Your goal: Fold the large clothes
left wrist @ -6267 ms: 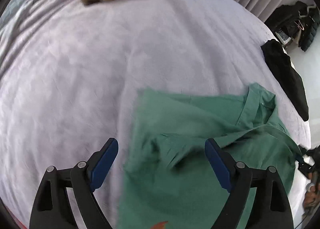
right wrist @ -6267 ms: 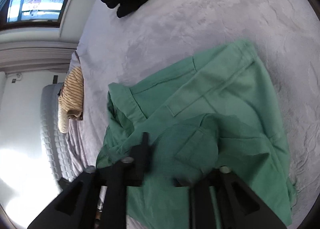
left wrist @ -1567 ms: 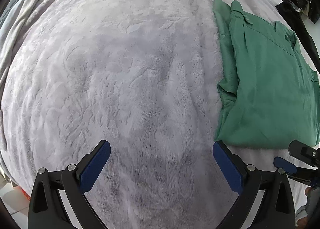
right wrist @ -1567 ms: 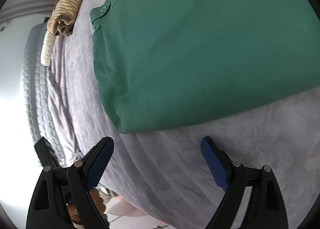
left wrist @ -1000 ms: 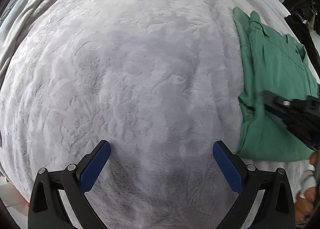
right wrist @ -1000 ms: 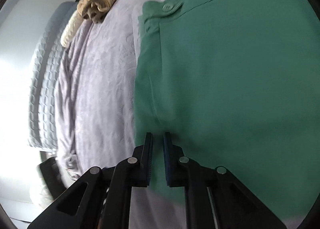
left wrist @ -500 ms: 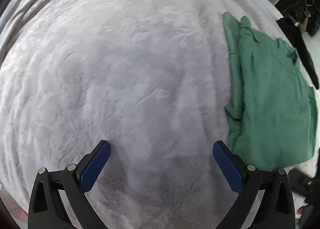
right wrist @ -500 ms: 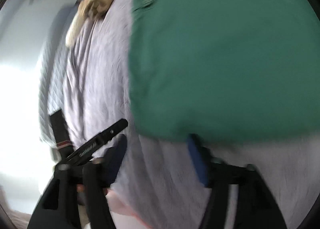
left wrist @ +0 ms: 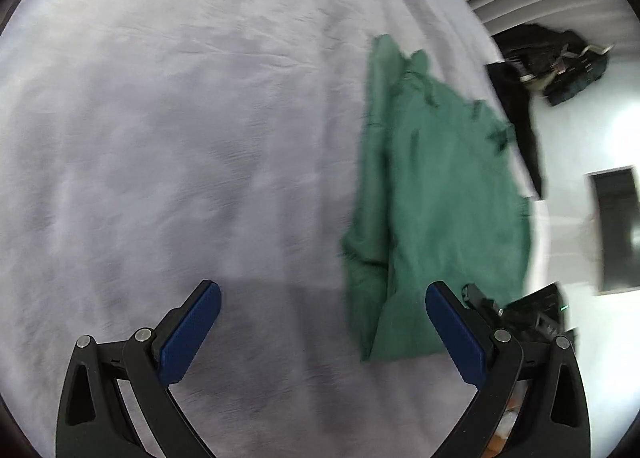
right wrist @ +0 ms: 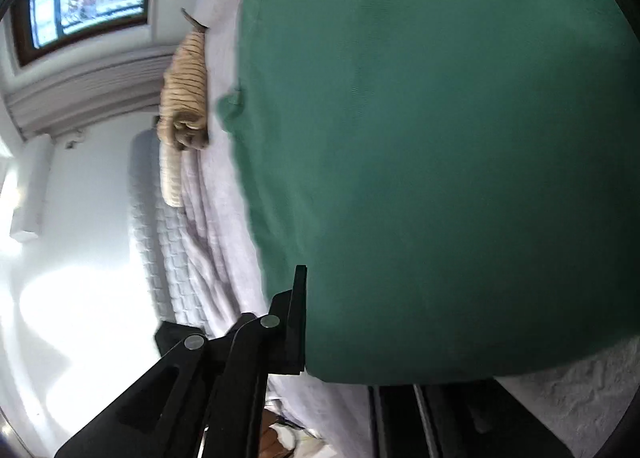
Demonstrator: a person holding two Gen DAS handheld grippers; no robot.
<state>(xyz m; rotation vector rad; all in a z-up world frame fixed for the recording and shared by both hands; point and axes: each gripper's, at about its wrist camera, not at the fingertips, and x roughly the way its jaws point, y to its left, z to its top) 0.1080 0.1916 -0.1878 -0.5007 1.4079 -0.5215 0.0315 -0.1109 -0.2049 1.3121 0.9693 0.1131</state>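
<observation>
Only the right wrist view shows the right gripper (right wrist: 316, 322) closing on the green shirt (right wrist: 440, 138).

A green shirt (left wrist: 432, 194) lies folded lengthwise (collar end farthest) on the pale bedspread (left wrist: 180, 118)

Black left tool (left wrist: 320, 326) w/ blue pads (left wrist: 188, 332), silver screws.

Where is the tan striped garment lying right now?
In the right wrist view the tan striped garment lies at upper left on the grey bedspread, beside the green shirt.
</observation>
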